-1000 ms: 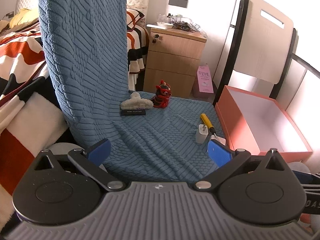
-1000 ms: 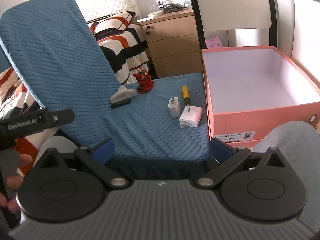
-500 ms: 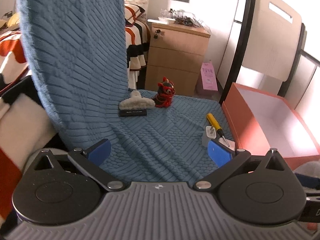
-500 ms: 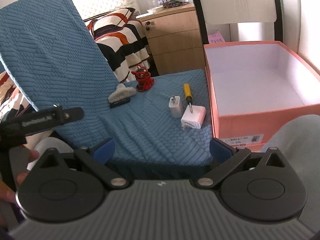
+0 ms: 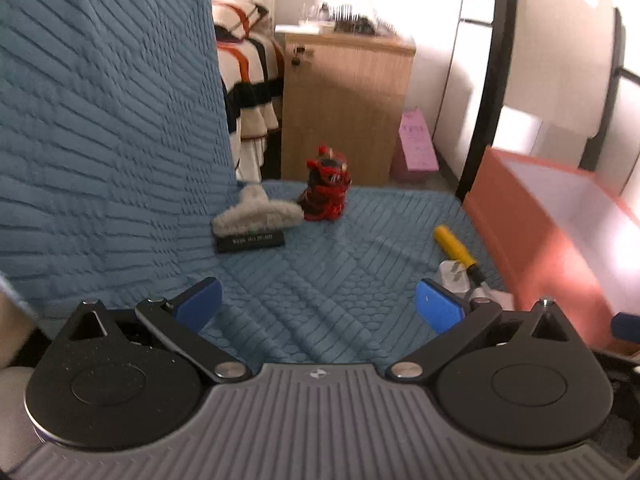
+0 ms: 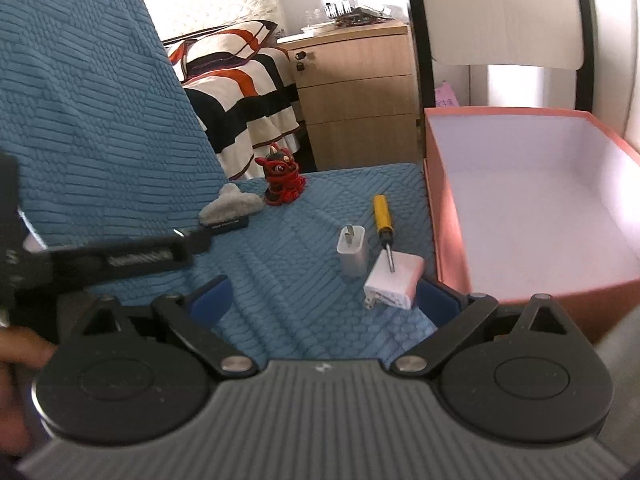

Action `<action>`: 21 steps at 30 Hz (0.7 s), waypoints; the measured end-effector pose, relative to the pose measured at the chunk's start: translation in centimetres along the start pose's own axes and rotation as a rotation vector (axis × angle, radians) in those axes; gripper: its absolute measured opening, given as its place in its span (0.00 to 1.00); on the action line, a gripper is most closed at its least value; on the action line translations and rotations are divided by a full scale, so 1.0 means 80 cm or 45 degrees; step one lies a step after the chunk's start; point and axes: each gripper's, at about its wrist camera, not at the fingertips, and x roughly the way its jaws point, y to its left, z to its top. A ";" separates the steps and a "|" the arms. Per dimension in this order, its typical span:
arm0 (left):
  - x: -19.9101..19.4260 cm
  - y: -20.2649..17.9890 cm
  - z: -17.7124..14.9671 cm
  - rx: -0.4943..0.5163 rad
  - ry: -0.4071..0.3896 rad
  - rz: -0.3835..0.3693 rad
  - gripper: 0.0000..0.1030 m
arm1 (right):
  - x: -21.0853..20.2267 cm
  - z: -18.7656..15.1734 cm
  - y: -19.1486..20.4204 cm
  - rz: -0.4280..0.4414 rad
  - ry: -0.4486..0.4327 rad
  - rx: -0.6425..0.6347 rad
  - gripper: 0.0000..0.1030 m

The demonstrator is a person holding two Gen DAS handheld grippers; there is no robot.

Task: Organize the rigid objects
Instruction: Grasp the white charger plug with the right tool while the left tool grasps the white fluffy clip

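On the blue quilted chair seat [image 5: 320, 272] lie a red figurine [image 5: 326, 190], a grey fluffy hair clip [image 5: 256, 216] on a black bar [image 5: 250, 242], a yellow screwdriver [image 5: 456, 246] and a white plug [image 5: 454, 276]. The right wrist view shows the figurine [image 6: 282, 180], clip [image 6: 230, 206], screwdriver [image 6: 384, 220], grey-white plug [image 6: 352, 250] and a pinkish-white charger [image 6: 394, 278]. My left gripper [image 5: 318, 306] is open and empty above the seat's front. My right gripper [image 6: 324, 300] is open and empty, just short of the charger. An open orange box [image 6: 520, 200] stands to the right.
The chair's blue back [image 5: 108, 120] rises on the left. A wooden nightstand [image 6: 356, 92] and a striped bed [image 6: 240, 80] stand behind. A second chair's back [image 6: 504, 12] stands behind the box. The left gripper's body [image 6: 120, 258] crosses the right wrist view at left.
Both grippers have moved forward toward the seat, so the objects look larger. The left view swung right, away from the bed. Both grippers stay open.
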 end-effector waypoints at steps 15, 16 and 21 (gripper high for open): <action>0.117 0.045 0.041 -0.045 0.081 0.071 1.00 | 0.100 0.005 0.033 -0.042 -0.042 -0.133 0.74; 0.123 0.046 0.044 -0.030 0.080 0.077 1.00 | 0.107 0.004 0.033 -0.054 -0.030 -0.127 0.73; 0.158 0.055 0.055 -0.020 0.110 0.103 1.00 | 0.136 0.009 0.026 -0.109 -0.007 -0.090 0.71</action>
